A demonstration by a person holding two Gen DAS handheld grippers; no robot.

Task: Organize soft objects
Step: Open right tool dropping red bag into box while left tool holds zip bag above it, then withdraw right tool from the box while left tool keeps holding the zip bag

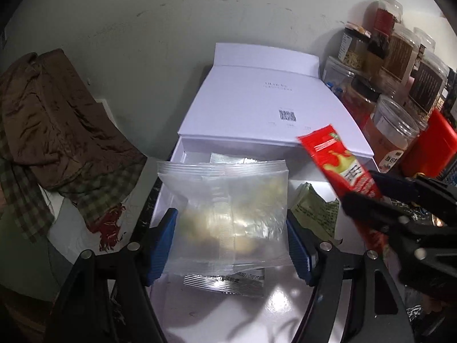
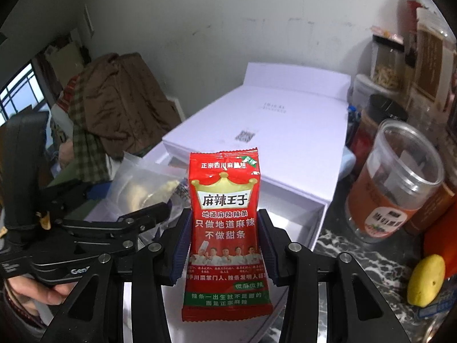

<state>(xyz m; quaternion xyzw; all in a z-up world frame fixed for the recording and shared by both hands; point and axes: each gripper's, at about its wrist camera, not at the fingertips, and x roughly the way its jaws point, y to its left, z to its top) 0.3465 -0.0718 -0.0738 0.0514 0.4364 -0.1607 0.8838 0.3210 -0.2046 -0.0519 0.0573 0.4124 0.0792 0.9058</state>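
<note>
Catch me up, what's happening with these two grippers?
A person is sorting snack packets into a white drawer box. The left gripper is shut on a clear packet, held above the open drawer. The right gripper is shut on a red spicy-strip packet, held upright near the drawer. A green packet and silver packet lie below.

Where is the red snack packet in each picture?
Left wrist view: the red plastic snack packet is at the right, slanting up from the right gripper.
Right wrist view: it stands upright in the centre, clamped by the right gripper.
Shared landmark: the white cardboard box with a printed code, behind the packet.
</note>
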